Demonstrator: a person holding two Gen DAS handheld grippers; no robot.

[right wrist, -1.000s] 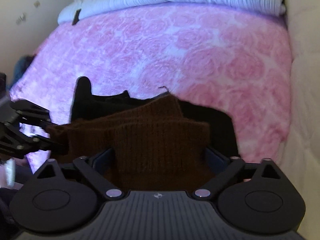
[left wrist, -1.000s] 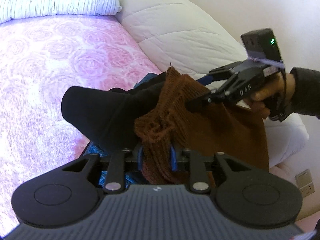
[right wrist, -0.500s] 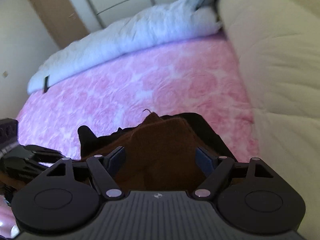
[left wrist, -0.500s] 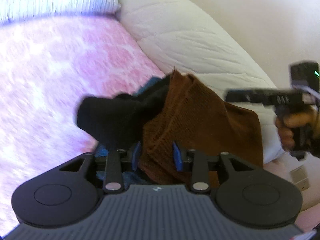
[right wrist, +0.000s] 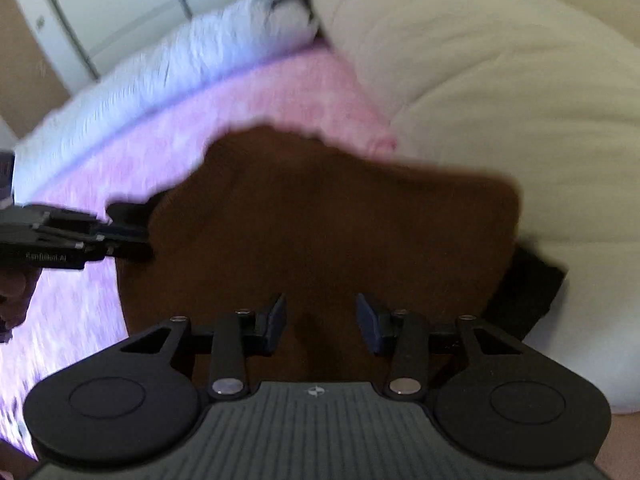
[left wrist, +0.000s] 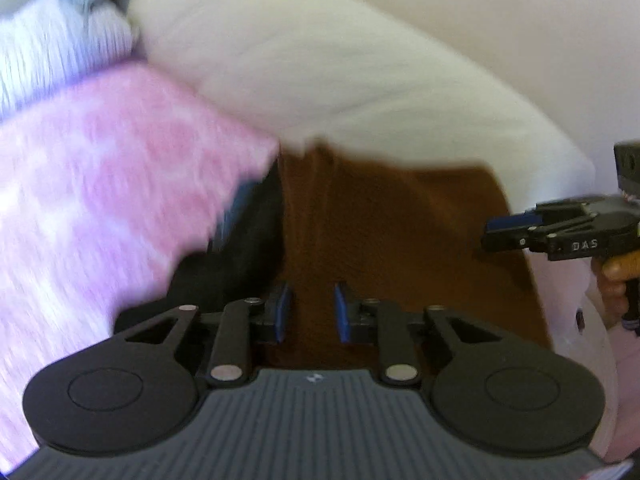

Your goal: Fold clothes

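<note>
A brown knit garment (left wrist: 392,232) (right wrist: 320,220) lies spread across a black garment (left wrist: 240,252) (right wrist: 528,292) on the pink bedspread (left wrist: 104,184). My left gripper (left wrist: 309,312) (right wrist: 136,236) is at the brown garment's left edge, its jaws closing with brown cloth pinched between the blue pads. My right gripper (right wrist: 322,320) (left wrist: 490,232) is at the garment's right edge. Its jaws are closing but still apart, with brown cloth lying between them. Both views are motion-blurred.
A thick cream quilt (left wrist: 360,80) (right wrist: 500,80) rises along the bed's right side. A white ribbed blanket (left wrist: 48,48) (right wrist: 168,68) lies across the far end. A bit of blue cloth (left wrist: 240,200) shows under the black garment. A wardrobe and door (right wrist: 120,0) stand beyond.
The right gripper drew away from the middle of the brown garment to its right edge and its jaws narrowed. The bunched brown cloth now lies spread flatter. Both cameras rolled and swung.
</note>
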